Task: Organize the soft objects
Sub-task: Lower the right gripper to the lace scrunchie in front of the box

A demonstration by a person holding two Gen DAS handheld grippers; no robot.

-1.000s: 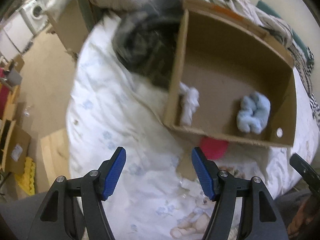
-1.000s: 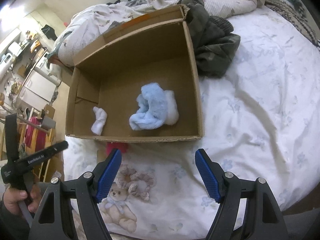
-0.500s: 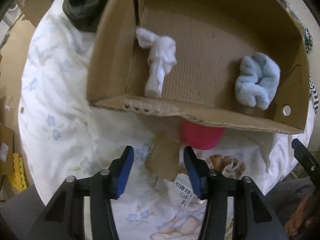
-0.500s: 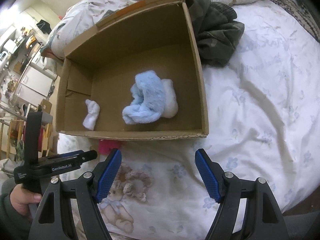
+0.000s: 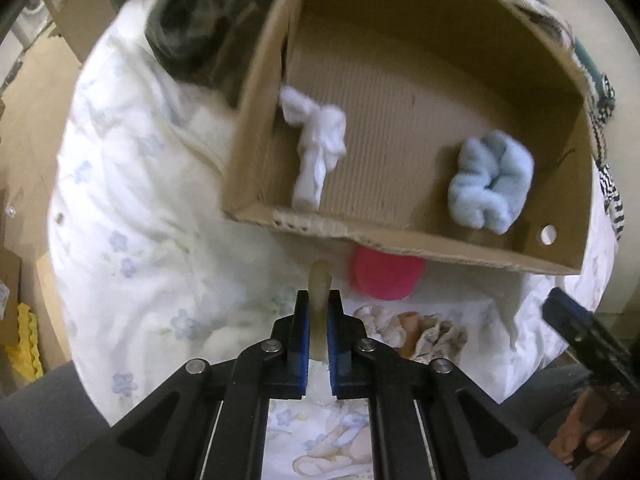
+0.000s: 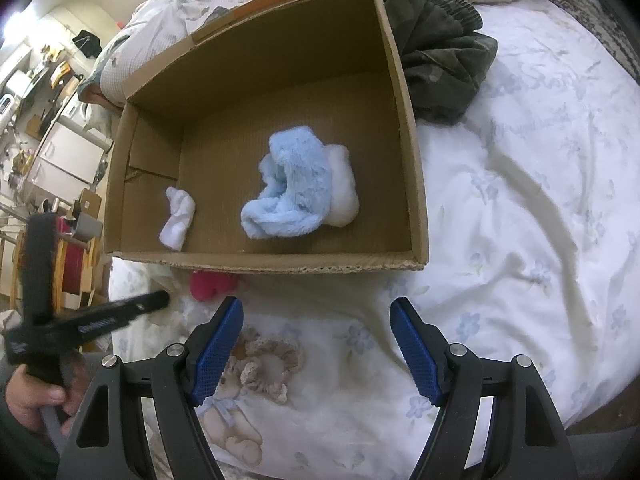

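Holding my left gripper (image 5: 319,322) low before the cardboard box (image 5: 256,120), fingers pinched on a tan cardboard flap (image 5: 320,292) under its front wall | right gripper (image 6: 316,344) level, spread wide, touching nothing, over the beige scrunchie (image 6: 272,364) | pink soft piece (image 5: 386,276) against the box front | white cloth (image 5: 316,148), blue plush (image 5: 490,180) inside.

White lettering on the left tool's (image 6: 84,324) black body, blurred, not readable. No other text legible anywhere.
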